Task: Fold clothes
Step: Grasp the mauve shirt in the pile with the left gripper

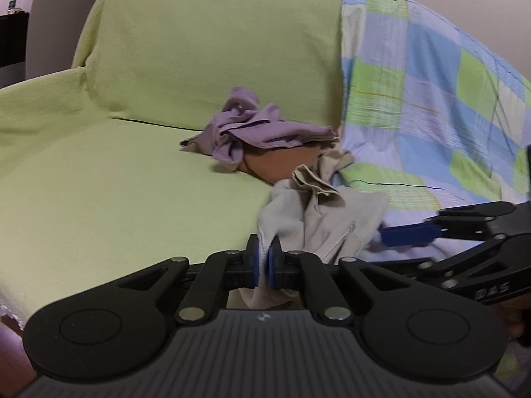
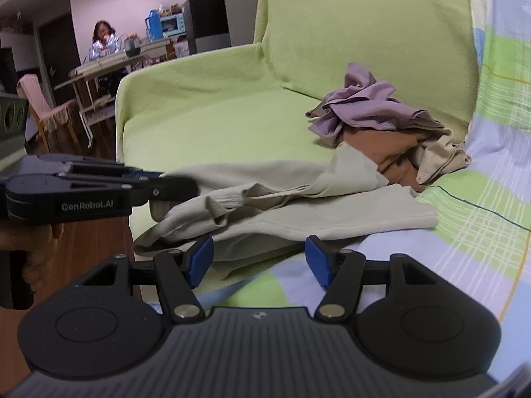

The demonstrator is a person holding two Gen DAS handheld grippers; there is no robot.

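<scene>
A beige garment (image 1: pixel 332 219) lies crumpled at the front of the sofa seat, partly on the checked sheet. My left gripper (image 1: pixel 264 262) is shut on one of its edges, with cloth pinched between the blue pads. In the right wrist view the same beige garment (image 2: pixel 332 212) stretches across the seat, held at its left end by the left gripper (image 2: pixel 166 182). My right gripper (image 2: pixel 259 260) stands open just in front of the garment's near hem, its pads pressing on nothing. One of its blue fingers (image 1: pixel 408 235) shows beside the cloth. Behind lie a purple garment (image 2: pixel 365 106) and a brown one (image 2: pixel 381 146).
The sofa has a light green cover (image 2: pixel 215 122) on the left and a blue-green checked sheet (image 2: pixel 491 199) on the right. Wooden floor (image 2: pixel 83 248) lies past the seat's front edge. Far back, a person (image 2: pixel 103 39) sits at a table beside a chair (image 2: pixel 43 106).
</scene>
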